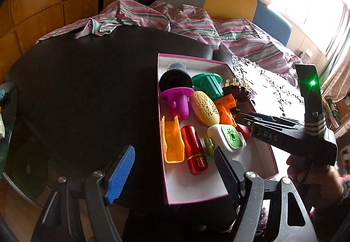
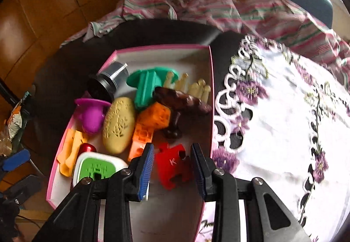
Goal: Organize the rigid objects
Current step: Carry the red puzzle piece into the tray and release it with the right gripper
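Note:
A pink-rimmed white box (image 1: pixel 198 189) (image 2: pixel 210 80) on the black table holds several plastic objects: a purple piece (image 1: pixel 176 100), a cream egg (image 1: pixel 204 107) (image 2: pixel 119 124), a green piece (image 1: pixel 209 83), an orange block (image 2: pixel 151 123), a red cylinder (image 1: pixel 194 151), a white-green case (image 1: pixel 227 139) (image 2: pixel 96 168). My right gripper (image 2: pixel 171 167) hangs open over the box, its pads either side of a red puzzle-shaped piece (image 2: pixel 172 167) lying inside. It also shows in the left wrist view (image 1: pixel 242 118). My left gripper (image 1: pixel 175 174) is open and empty at the box's near left edge.
The black table (image 1: pixel 87 93) lies left of the box. A white cloth with purple flowers (image 2: pixel 284 123) lies right of it. Striped bedding (image 1: pixel 196 23) and cushions lie behind. A glass table edge (image 1: pixel 8 132) is at far left.

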`<state>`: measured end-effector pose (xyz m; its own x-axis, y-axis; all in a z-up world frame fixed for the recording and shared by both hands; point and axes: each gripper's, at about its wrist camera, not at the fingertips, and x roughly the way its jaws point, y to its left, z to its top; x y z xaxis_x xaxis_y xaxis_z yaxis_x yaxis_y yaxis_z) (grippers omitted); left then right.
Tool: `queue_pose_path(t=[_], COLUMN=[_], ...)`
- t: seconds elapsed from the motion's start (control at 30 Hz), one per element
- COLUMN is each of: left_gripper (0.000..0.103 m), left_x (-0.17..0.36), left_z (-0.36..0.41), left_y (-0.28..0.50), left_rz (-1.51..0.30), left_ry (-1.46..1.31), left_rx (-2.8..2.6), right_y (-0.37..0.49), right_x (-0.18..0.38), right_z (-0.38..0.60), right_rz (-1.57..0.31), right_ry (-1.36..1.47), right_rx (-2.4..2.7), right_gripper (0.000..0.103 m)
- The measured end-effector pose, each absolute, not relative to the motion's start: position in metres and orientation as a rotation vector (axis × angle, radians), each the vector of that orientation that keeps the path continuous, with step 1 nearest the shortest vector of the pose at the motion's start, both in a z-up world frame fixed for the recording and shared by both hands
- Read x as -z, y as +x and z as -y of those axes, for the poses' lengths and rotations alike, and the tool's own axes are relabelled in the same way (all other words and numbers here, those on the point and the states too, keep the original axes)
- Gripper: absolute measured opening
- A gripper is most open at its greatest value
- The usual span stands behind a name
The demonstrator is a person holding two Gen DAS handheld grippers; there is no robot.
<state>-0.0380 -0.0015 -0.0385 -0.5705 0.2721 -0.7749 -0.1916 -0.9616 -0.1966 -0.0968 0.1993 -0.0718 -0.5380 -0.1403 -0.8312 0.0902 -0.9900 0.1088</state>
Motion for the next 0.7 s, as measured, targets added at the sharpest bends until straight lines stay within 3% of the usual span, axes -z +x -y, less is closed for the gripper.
queue_pose_path(t=[0.7], left_gripper=[0.084], left_x=[0.025], left_z=[-0.003], left_y=[-0.031], left_rz=[0.043], left_ry=[-1.237], left_rx=[-2.665], right_y=[-0.082], right_x=[0.064], right_z=[-0.206], right_rz=[0.151], right_ry=[1.409], right_rx=[2.693], right_gripper=[0.034])
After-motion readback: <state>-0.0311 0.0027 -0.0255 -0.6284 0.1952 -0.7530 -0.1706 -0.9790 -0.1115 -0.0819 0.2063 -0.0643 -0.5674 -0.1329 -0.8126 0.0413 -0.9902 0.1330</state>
